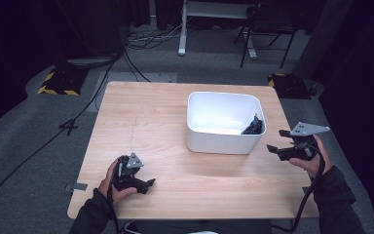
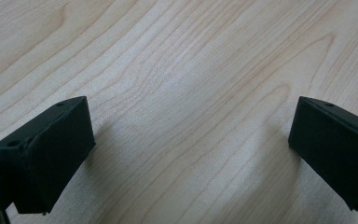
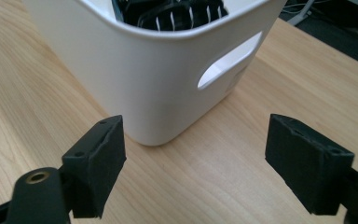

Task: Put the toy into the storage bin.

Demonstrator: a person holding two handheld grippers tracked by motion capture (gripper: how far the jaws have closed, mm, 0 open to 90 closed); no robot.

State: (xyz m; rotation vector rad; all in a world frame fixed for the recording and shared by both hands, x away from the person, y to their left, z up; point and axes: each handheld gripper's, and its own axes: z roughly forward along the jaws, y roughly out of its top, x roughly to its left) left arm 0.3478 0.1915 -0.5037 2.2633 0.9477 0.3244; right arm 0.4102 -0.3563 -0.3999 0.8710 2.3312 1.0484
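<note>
A white plastic bin [image 1: 224, 136] stands on the wooden table [image 1: 151, 122], right of centre. A black object [image 1: 253, 127] lies in its near right corner, and in the right gripper view it shows as a black ribbed thing [image 3: 168, 14] over the bin [image 3: 158, 79] rim. My right gripper [image 1: 278, 141] is held just right of the bin, open, its jaws spread wide toward the bin's corner [image 3: 193, 154]. My left gripper [image 1: 148, 184] rests low at the table's front left, open over bare wood [image 2: 191, 140], nothing between its jaws.
A hand slot [image 3: 228, 63] is cut in the bin's side wall. Beyond the table are a floor with cables [image 1: 102, 78], a desk leg [image 1: 182, 29] and a black chair [image 1: 268, 24]. Yellow-black floor blocks [image 1: 58, 83] lie at the back left.
</note>
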